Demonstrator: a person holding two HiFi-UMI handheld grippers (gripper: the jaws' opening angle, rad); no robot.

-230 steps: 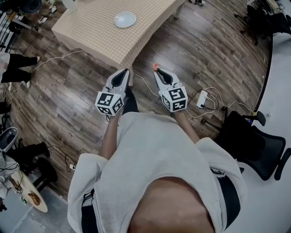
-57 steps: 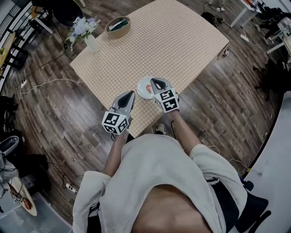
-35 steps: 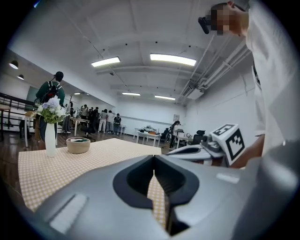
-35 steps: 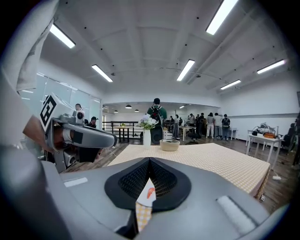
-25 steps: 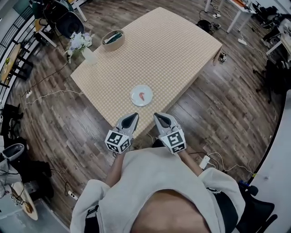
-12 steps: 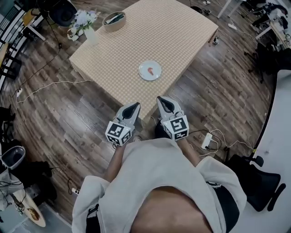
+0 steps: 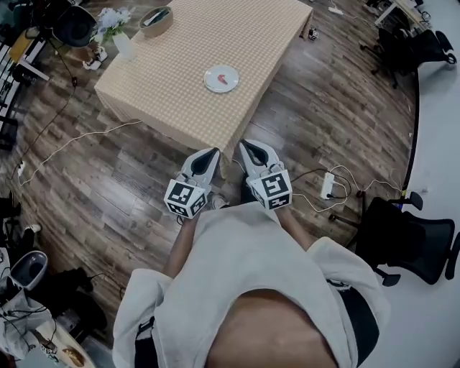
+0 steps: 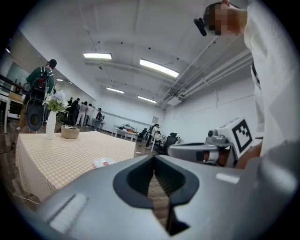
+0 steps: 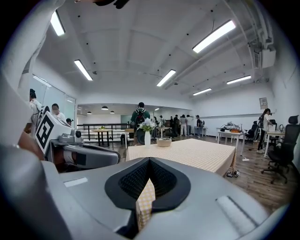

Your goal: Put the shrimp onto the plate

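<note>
A white plate [image 7: 221,78] lies near the front edge of the checkered table [image 7: 187,65], and the orange-pink shrimp [image 7: 226,77] rests on it. Both grippers hang close to the person's body over the wooden floor, well short of the table. My left gripper [image 7: 213,152] is shut with nothing in it. My right gripper [image 7: 242,144] is also shut and empty. The left gripper view shows the plate [image 8: 103,162] far off on the table, with the shrimp [image 8: 106,163] as a small red spot. The plate is hidden in the right gripper view.
A vase of flowers [image 7: 115,30] and a round basket [image 7: 156,19] stand at the table's far end. A power strip [image 7: 328,186] with cables lies on the floor to the right, by a black office chair [image 7: 406,237]. Several people stand in the background.
The person has backed away from the table, so the plate with the shrimp lies farther off. Both grippers have stayed shut near the body, now over bare floor.
</note>
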